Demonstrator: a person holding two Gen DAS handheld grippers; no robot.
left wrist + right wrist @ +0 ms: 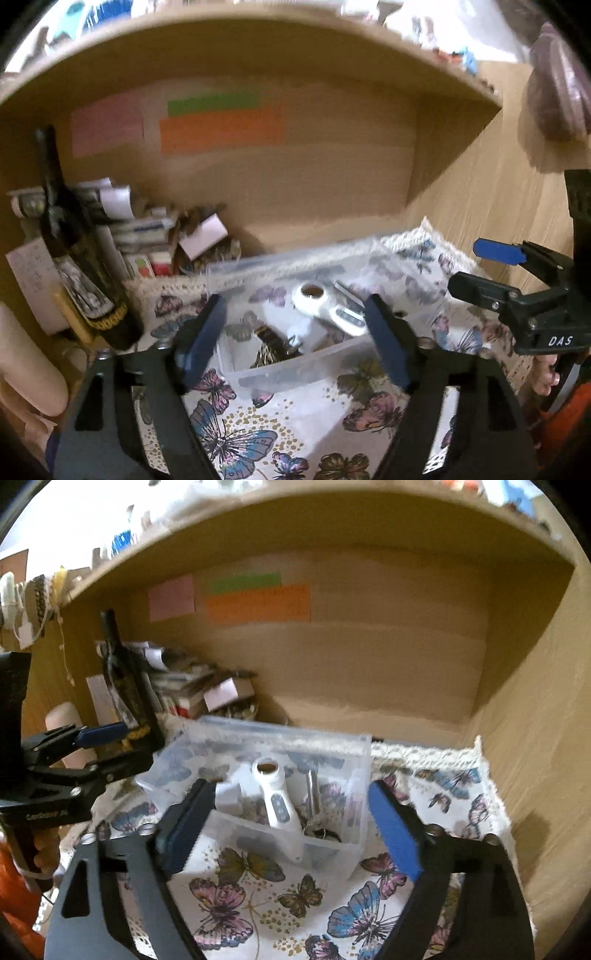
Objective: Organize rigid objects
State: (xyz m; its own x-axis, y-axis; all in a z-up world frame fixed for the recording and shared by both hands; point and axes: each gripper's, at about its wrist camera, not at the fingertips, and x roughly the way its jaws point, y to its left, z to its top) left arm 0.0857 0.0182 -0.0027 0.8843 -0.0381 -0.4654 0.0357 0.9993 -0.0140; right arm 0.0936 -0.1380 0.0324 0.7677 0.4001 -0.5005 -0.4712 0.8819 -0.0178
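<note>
A: What is the biggest thing in view?

B: A wooden shelf alcove [369, 672] with pink, green and orange paper notes [258, 603] stuck on its back wall. Below it the desk carries a butterfly-print cloth [258, 897] with a lace edge.

A: And on the cloth?

B: A clear plastic bin [354, 771] stands in the middle of the cloth, in front of the alcove. To its left a dark bottle [125, 686] stands upright, beside a heap of small boxes and papers [192, 686] in the corner.

A: Where are the rigid objects?

B: Inside the bin. A white handheld device [275, 797] with a round hole at its head leans there, a metal piece [313, 794] stands just right of it, and a small white block [227, 794] lies to its left. Dark bits lie at the bottom, too blurred to name.

A: The grippers?

B: The right gripper [291, 830] hovers at the near wall of the bin, fingers wide apart, holding nothing. The left gripper [295, 343] sits likewise over the bin's near edge, fingers spread, nothing between them.
</note>
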